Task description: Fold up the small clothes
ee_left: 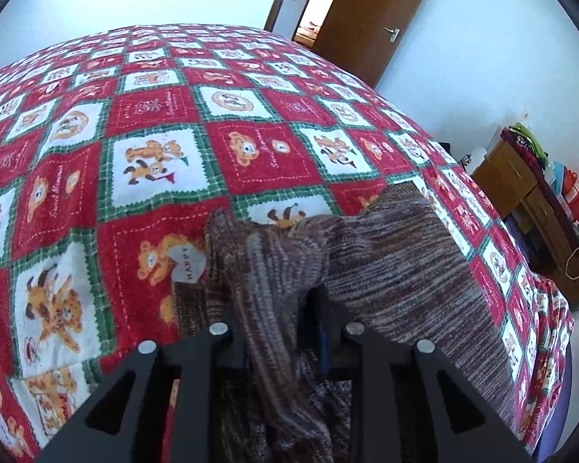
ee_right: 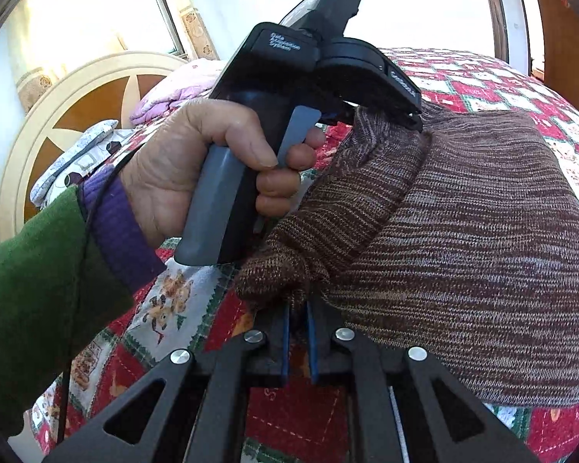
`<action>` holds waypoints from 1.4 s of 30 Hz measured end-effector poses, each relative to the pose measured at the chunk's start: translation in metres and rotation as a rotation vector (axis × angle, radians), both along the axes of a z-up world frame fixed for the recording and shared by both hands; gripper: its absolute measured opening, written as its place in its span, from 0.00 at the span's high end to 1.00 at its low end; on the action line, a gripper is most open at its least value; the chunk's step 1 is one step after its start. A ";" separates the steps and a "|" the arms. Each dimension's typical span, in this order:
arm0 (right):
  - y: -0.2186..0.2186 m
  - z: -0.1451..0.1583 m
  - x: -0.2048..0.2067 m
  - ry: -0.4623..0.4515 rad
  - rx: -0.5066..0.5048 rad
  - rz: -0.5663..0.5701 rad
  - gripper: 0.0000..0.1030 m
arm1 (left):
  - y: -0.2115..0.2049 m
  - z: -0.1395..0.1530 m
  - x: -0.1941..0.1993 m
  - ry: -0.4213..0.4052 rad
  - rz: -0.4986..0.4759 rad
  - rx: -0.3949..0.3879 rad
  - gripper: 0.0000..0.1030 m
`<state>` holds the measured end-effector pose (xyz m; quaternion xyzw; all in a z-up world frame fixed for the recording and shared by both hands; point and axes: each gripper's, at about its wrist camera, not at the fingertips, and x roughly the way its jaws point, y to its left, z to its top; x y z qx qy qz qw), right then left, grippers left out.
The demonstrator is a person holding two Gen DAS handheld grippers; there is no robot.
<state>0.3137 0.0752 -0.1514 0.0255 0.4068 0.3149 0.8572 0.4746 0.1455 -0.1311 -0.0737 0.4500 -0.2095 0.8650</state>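
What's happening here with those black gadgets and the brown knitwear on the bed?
A person is folding a small brown knitted garment on a bed covered with a red, white and green cartoon blanket. Each hand holds a pistol-style two-finger gripper. The right gripper pinches a corner of the knit. The left gripper, held by the hand in a green sleeve, has a bunched part of the garment between its fingers. The fold is unfinished, with most of the garment lying on the blanket.

Bright daylight, window [ee_right: 150,11] glare blown out, fisheye-curved dark edges

Home bedroom: quilted bed [ee_left: 212,123], headboard [ee_right: 58,115], door [ee_left: 370,19].
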 end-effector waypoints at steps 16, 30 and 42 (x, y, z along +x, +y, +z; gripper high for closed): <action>-0.070 0.032 0.019 0.103 0.310 -0.063 0.90 | 0.052 0.026 -0.065 -0.135 0.241 0.363 0.55; -0.010 -0.012 0.016 0.387 0.316 0.122 0.90 | 0.060 0.040 -0.100 -0.177 0.331 0.400 0.53; -0.119 0.078 0.107 0.043 0.181 -0.198 0.90 | 0.011 0.043 -0.123 -0.153 0.299 0.157 0.48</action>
